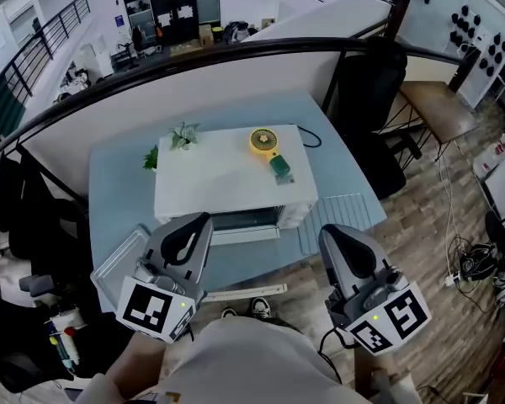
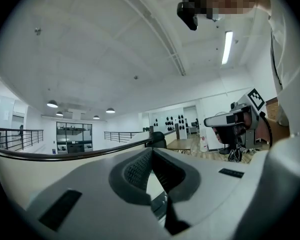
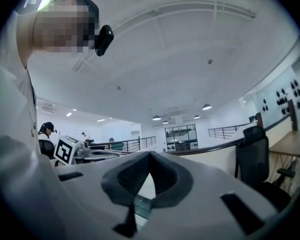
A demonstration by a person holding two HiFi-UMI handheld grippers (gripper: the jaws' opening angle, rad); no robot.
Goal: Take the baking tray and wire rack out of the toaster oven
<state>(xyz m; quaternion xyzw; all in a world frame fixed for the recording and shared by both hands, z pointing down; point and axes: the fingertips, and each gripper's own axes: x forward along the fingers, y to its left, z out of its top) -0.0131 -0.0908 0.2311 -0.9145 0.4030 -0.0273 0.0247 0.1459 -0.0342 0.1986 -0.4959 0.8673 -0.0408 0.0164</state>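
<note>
A white toaster oven (image 1: pixel 231 175) stands mid-table on the pale blue table (image 1: pixel 118 183), its dark front toward me. A metal baking tray (image 1: pixel 111 265) lies on the table's front left corner, partly hidden behind my left gripper (image 1: pixel 200 220). To the right of the oven a wire rack (image 1: pixel 341 213) lies flat on the table. My right gripper (image 1: pixel 332 231) hangs in front of the rack. Both grippers are raised near my body and point level. The left gripper (image 2: pixel 152 151) and the right gripper (image 3: pixel 150 155) have their pads pressed together, with nothing between them.
A small plant (image 1: pixel 183 135), a yellow fan (image 1: pixel 265 140) and a green item (image 1: pixel 280 168) sit on top of the oven. A black office chair (image 1: pixel 377 91) and a wooden desk (image 1: pixel 438 108) stand to the right. A pale strip (image 1: pixel 244 293) lies by the table's front edge.
</note>
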